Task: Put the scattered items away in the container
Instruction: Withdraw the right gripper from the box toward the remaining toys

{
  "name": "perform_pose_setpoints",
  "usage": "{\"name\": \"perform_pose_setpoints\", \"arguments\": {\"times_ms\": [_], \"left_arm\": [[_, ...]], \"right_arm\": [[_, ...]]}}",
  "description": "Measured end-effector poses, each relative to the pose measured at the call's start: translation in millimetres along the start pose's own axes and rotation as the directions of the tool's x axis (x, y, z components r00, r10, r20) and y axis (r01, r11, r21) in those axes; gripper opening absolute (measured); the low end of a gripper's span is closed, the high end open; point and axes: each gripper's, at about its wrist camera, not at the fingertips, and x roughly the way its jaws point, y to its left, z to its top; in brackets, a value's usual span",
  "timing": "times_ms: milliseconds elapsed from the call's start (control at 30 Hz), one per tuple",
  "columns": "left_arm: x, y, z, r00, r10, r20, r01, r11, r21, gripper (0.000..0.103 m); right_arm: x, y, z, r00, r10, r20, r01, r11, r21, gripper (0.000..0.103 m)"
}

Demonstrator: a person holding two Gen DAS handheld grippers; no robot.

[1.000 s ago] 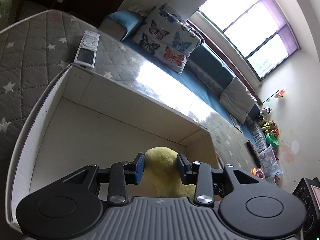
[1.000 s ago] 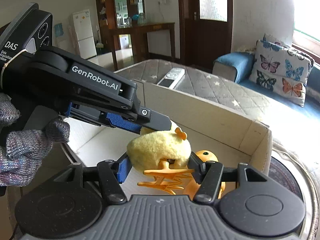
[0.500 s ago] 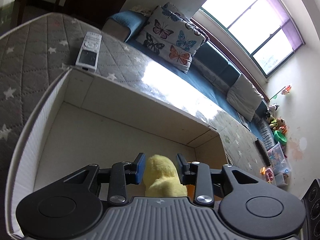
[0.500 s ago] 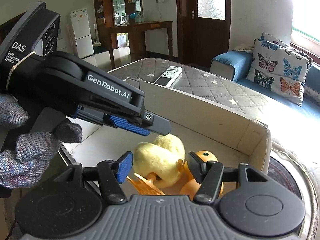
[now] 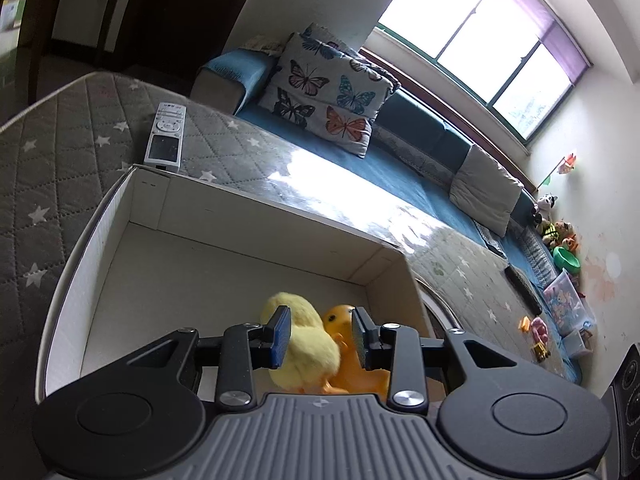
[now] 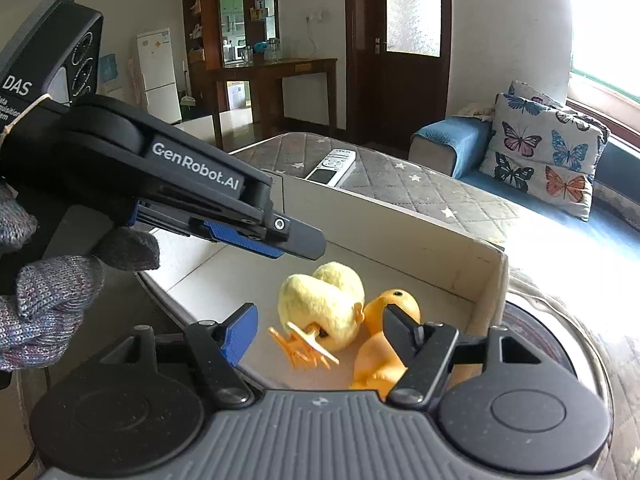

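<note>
The right gripper (image 6: 316,334), jaws just spread, hangs empty over the probably light, squashy plush chick (image 6: 320,312) in the box's (image 6: 400,216) right corner.

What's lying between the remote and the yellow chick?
In the right wrist view, only the box's cardboard wall separates the remote from the yellow chick; otherwise bare box floor.

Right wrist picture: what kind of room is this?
Probably a living room in a home: a blue sofa with a butterfly cushion, a TV-style remote on the quilted surface, and a white fridge farther back.
</note>
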Motion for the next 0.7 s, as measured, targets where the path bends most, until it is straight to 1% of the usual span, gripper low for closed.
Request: {"name": "perform_pose_setpoints", "arguments": {"times_ms": [267,333,700], "left_arm": [[-22.9,-23.9,-24.4,1.000,0.009,0.016,-0.010,0.998,0.054,0.036],[-28.1,-30.5,-32.2,1.000,0.010,0.017,-0.011,0.997,0.071,0.035],[-51.1,-61.7,-84.0,1.000,-0.006,0.009,0.005,0.991,0.130,0.035]], "right_arm": [[-31.7,1.8,-14.4,0.999,-0.022,0.029,0.021,1.000,0.006,0.072],[-40.3,1.9,-20.1,0.999,-0.027,0.034,0.027,1.000,0.012,0.076],[-86.0,6.1,-63.3,0.995,-0.090,0.049,0.089,0.995,0.038,0.078]]}}
